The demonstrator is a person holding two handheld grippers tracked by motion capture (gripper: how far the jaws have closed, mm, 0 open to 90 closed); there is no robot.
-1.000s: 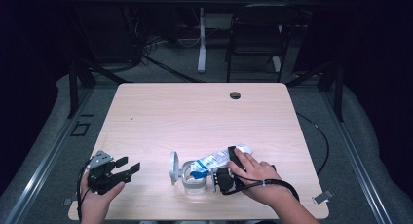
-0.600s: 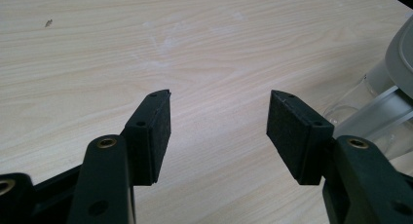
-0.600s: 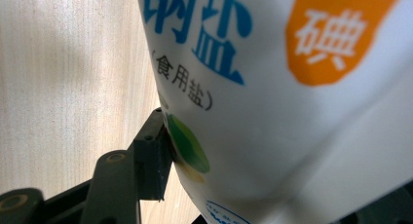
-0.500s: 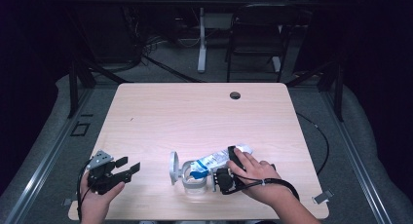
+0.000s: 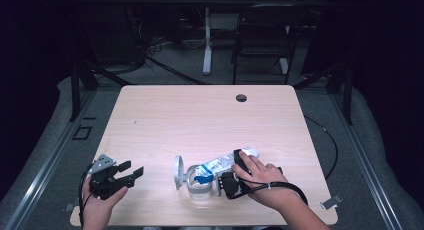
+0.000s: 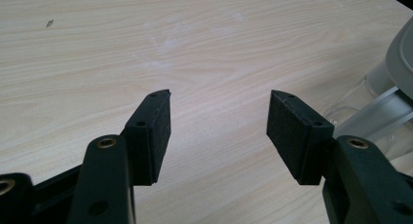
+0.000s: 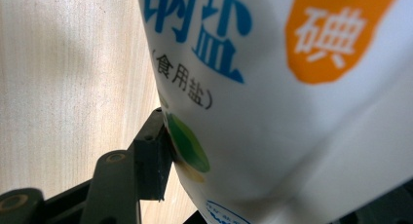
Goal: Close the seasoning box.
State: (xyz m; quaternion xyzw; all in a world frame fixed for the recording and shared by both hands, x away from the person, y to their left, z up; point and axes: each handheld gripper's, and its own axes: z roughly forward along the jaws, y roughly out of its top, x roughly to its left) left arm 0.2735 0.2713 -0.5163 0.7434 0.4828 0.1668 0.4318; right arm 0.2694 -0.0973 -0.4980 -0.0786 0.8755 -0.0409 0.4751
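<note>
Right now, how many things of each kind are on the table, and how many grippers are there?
Clear jar with open hinged lid: 1
White salt bag with blue print: 1
Grippers: 2, left gripper and right gripper
Total: 4

So the bag (image 5: 227, 162) sits between the right gripper (image 5: 227, 184) fingers, one pad (image 7: 155, 158) pressed right against its side, and it slants down toward the jar (image 5: 199, 182). The jar stands just past those fingertips, its lid (image 5: 178, 172) tipped up on the far side from them. Left gripper (image 5: 131, 173) fingers (image 6: 153, 136) are well apart from all that, over bare table (image 5: 200, 115), jar off beyond their right-hand tip.
</note>
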